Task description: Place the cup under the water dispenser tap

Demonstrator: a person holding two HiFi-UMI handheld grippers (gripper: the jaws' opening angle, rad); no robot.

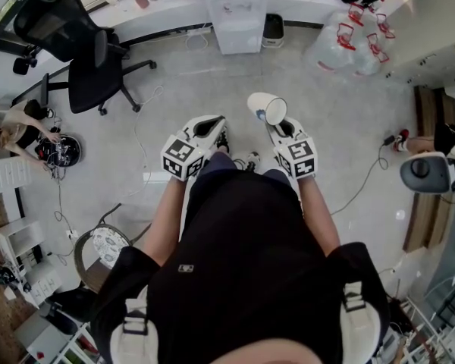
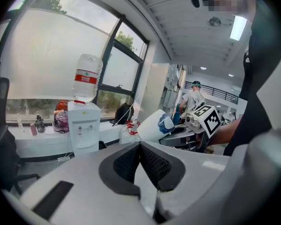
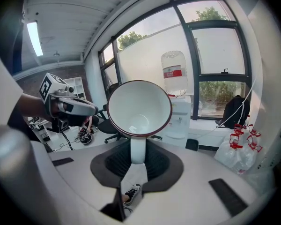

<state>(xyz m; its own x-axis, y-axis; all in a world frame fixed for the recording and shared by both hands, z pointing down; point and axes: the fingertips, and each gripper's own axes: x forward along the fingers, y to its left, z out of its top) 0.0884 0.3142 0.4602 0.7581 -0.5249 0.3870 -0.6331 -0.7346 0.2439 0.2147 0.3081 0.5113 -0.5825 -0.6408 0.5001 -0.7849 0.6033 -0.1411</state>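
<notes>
Black office chair (image 1: 87,55), pale cable (image 1: 139,139) on floor (image 1: 197,89)

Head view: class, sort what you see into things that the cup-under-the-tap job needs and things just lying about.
Job: cup, held by its handle in the right gripper; water dispenser.
Lying about: office chair; clear water jugs.

My right gripper (image 1: 280,130) holds the white dark-rimmed cup (image 1: 267,108), well short of the white box-shaped water dispenser (image 1: 235,14).
</notes>
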